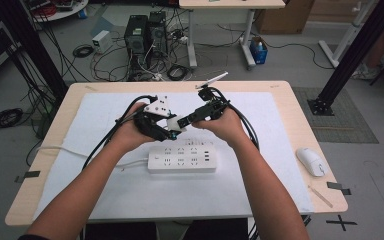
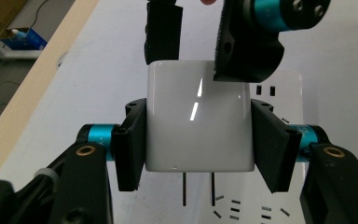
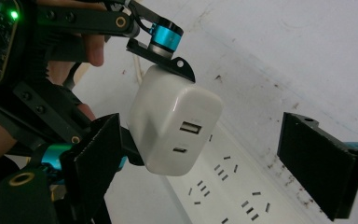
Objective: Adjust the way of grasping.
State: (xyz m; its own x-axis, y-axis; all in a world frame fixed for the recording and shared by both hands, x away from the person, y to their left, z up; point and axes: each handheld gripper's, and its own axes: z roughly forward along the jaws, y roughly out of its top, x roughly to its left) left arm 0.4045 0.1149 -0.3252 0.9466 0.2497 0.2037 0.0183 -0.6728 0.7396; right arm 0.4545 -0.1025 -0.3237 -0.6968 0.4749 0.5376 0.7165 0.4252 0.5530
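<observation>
A white charger block (image 2: pixel 198 121) with two metal prongs hangs just above the white power strip (image 1: pixel 181 159). My left gripper (image 2: pixel 203 140) is shut on its two flat sides. The block's end face with two USB ports (image 3: pixel 186 135) is turned toward my right gripper (image 3: pixel 209 163). That gripper is open: one pad (image 3: pixel 95 158) stands close beside the block and the other pad (image 3: pixel 324 168) is well clear of it. In the high view both grippers meet over the middle of the table, the left gripper (image 1: pixel 172 127) and the right gripper (image 1: pixel 184 121) tip to tip.
A white cloth (image 1: pixel 105 190) covers most of the wooden table (image 1: pixel 300 115). The power strip's cable (image 1: pixel 60 149) runs off to the left. A white mouse (image 1: pixel 311 161) lies near the right edge. Computers and cables stand on the floor behind.
</observation>
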